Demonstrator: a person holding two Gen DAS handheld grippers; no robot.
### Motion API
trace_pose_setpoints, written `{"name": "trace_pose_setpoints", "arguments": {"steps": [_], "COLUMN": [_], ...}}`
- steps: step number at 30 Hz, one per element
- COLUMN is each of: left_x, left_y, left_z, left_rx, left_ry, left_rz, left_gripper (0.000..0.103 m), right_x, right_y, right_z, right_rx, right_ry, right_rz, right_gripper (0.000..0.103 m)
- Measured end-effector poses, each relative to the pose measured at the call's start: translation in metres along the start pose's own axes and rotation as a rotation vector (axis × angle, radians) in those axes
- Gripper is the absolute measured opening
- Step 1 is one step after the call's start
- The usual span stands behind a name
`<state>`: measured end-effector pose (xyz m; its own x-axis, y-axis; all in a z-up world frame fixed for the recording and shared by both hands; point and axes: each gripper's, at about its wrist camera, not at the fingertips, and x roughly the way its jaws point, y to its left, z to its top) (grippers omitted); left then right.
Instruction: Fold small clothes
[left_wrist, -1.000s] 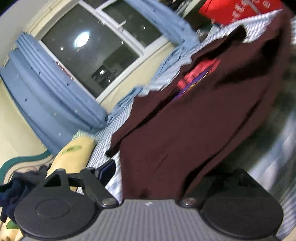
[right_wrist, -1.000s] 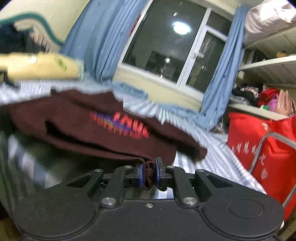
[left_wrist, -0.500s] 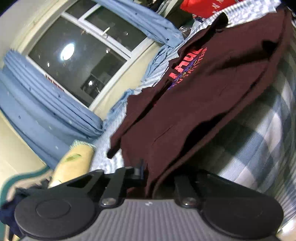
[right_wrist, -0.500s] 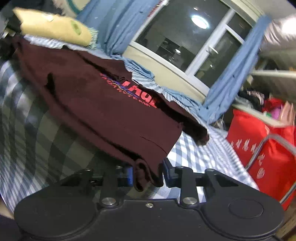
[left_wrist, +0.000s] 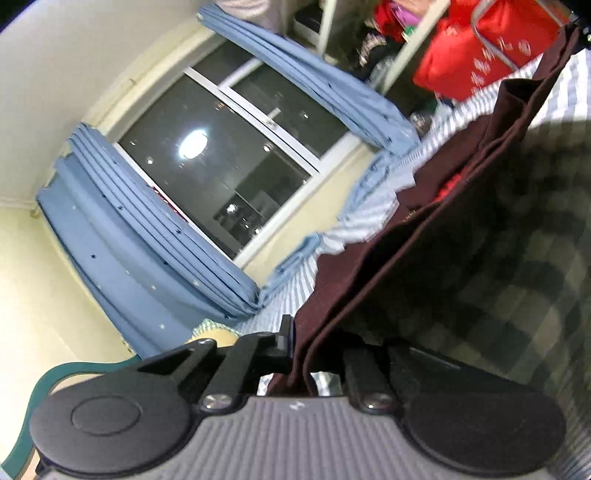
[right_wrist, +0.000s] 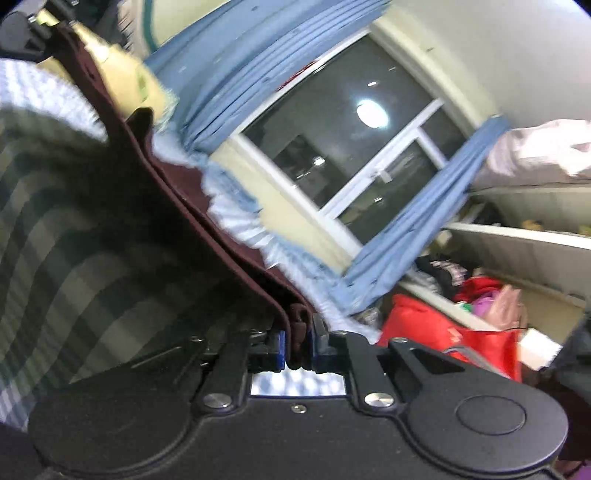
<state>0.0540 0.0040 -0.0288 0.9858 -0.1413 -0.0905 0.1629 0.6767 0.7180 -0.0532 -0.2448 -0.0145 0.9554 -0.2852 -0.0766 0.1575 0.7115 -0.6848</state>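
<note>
The maroon T-shirt (left_wrist: 373, 280) hung soft and limp above the checked bed (left_wrist: 498, 258), its hem pinched taut between left gripper (left_wrist: 301, 345) and right gripper (right_wrist: 298, 345), jaws narrow; hem corners suited gripping.

shirt (left_wrist: 369, 280) over checked bedsheet (left_wrist: 498, 258) | window (left_wrist: 229, 177) behind (curtains (left_wrist: 110, 240) either side)

taut maroon garment (left_wrist: 388, 280) spanning between claws, checked bedding (left_wrist: 517, 258) beneath, window wall (left_wrist: 229, 177) ahead

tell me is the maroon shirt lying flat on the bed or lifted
Lifted: the maroon shirt hangs stretched between the left gripper and right gripper, both clamped on its hem.
</note>
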Motion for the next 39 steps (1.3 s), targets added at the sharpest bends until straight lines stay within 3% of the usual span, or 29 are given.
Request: {"name": "trace_pose_setpoints", "arguments": {"steps": [8,12,16,22,27,34,39], "left_x": [-0.072,-0.071,-0.043,0.038,0.137,0.277,0.367], "left_y": [0.032,0.05,0.068,0.098,0.11,0.095,0.07], "left_z": [0.022,0.037,0.061,0.1,0.127,0.135,0.112], "left_rx": [-0.067,-0.098,-0.077,-0.043,-0.003,0.048,0.059], "left_ry": [-0.031,-0.039,-0.081,-0.113,-0.074,0.052,0.182], "left_rz": [-0.003,-0.024,-0.005,-0.003,-0.039,-0.122,-0.198], "left_gripper": [0.006,0.006,0.007,0.007,0.007,0.008,0.011], "right_x": [-0.064,-0.063,-0.029,0.067,0.177,0.324,0.413], "right_y": [-0.033,-0.045,-0.062,-0.1,-0.124,-0.115,-0.081], "right_z": [0.024,0.037,0.058,0.093,0.117,0.121,0.103], "right_rx": [0.113,0.105,0.076,0.101,0.146,0.146,0.117], "right_ry": [-0.072,-0.096,-0.145,-0.177,-0.129,0.003,0.139], "right_rz": [-0.102,-0.121,-0.149,-0.151,-0.07,0.069,0.173], "right_gripper": [0.011,0.012,0.012,0.012,0.012,0.012,0.012]}}
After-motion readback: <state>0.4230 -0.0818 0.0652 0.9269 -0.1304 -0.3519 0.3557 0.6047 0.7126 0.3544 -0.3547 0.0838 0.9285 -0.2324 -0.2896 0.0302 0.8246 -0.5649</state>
